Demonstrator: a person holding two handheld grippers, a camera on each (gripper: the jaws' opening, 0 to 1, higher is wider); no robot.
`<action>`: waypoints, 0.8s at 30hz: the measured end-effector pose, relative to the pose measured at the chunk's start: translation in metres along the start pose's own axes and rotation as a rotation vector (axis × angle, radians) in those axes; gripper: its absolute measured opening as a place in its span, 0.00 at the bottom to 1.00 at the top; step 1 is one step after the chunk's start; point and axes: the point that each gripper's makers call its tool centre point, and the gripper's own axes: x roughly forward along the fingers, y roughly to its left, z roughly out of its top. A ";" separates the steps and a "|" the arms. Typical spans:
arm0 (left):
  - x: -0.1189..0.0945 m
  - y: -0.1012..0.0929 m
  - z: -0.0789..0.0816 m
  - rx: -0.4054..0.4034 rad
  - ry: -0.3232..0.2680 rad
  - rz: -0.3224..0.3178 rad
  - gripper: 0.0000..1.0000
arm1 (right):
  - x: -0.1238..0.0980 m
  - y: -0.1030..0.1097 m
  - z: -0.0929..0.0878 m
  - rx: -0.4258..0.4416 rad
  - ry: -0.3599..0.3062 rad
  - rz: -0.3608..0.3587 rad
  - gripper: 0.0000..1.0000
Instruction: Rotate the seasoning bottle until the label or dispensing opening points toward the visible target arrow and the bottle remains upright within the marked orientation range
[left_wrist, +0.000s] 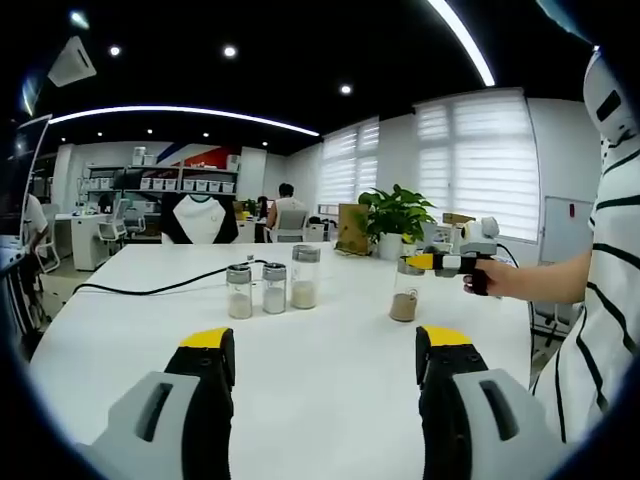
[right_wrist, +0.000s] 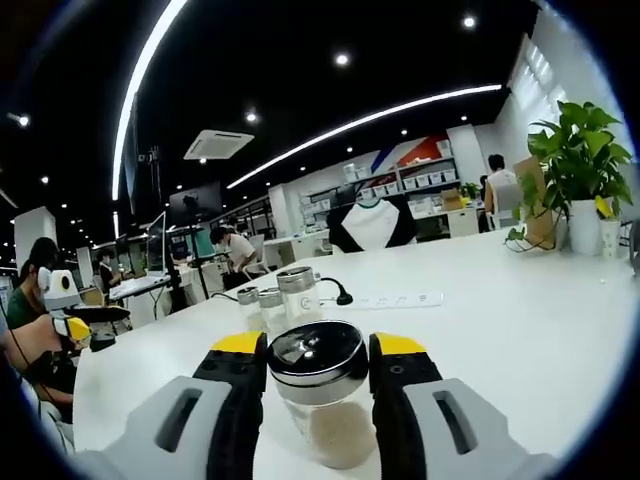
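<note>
A clear seasoning bottle with a black and chrome lid and pale powder stands upright on the white table. My right gripper is shut on it just below the lid, a yellow-tipped jaw on each side. In the left gripper view the same bottle stands at the right, with the right gripper reaching in at its lid from a person's hand. My left gripper hangs open over bare table, well short of the bottles. It also appears at the far left as the left gripper.
Three more seasoning bottles stand in a row mid-table, seen behind the held one as the bottle row. A black cable runs left from them to a white power strip. A potted plant stands at the far edge.
</note>
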 end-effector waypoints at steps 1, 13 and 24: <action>0.000 0.000 0.000 0.001 0.000 0.001 0.78 | 0.000 0.000 0.000 -0.007 -0.002 -0.001 0.39; 0.000 -0.002 -0.005 -0.010 0.000 0.000 0.78 | 0.000 0.000 -0.004 -0.083 0.032 0.070 0.38; 0.001 -0.003 -0.003 -0.002 0.003 0.000 0.78 | -0.001 0.007 -0.005 -0.104 0.053 0.212 0.38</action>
